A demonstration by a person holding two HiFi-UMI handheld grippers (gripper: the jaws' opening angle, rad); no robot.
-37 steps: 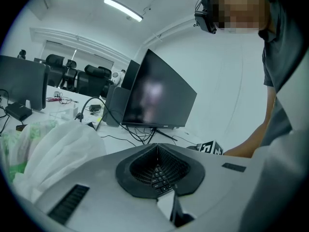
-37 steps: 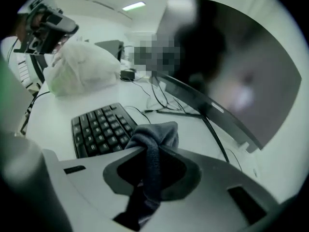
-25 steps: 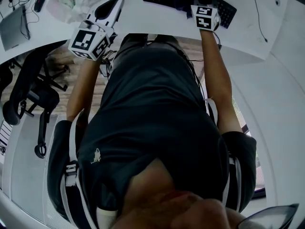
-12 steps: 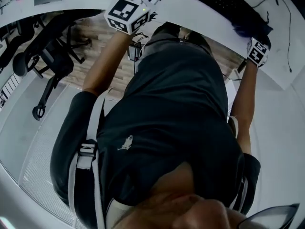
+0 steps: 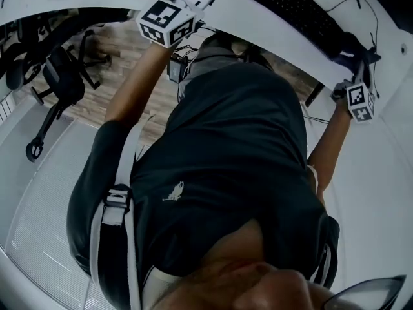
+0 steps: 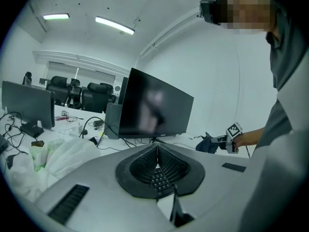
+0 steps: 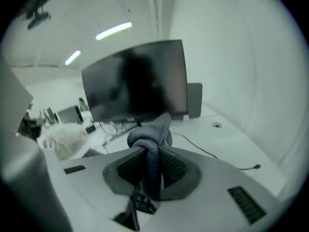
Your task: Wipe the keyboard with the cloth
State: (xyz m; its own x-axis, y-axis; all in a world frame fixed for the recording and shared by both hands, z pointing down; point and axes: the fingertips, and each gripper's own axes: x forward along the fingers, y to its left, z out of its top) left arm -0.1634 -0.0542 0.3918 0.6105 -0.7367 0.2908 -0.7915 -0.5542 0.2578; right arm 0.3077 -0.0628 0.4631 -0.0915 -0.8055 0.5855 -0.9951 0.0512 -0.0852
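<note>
Gripping the dark cloth (image 7: 153, 144) just past the right end of the keyboard (image 5: 290, 8).
The right tongs (image 7: 145, 151) are clamped on the cloth, which bunches above the jaws and hangs down between them. In the head view it sits just off the keyboard's right end, over the white bench (image 5: 258, 21). The left tongs (image 6: 157, 147) are pressed together with nothing between them, held to the left of the keyboard. Behind the keyboard stands a dark monitor (image 6: 154, 110), and a white plastic bag (image 6: 58, 153) lies well to the keyboard's left.
</note>
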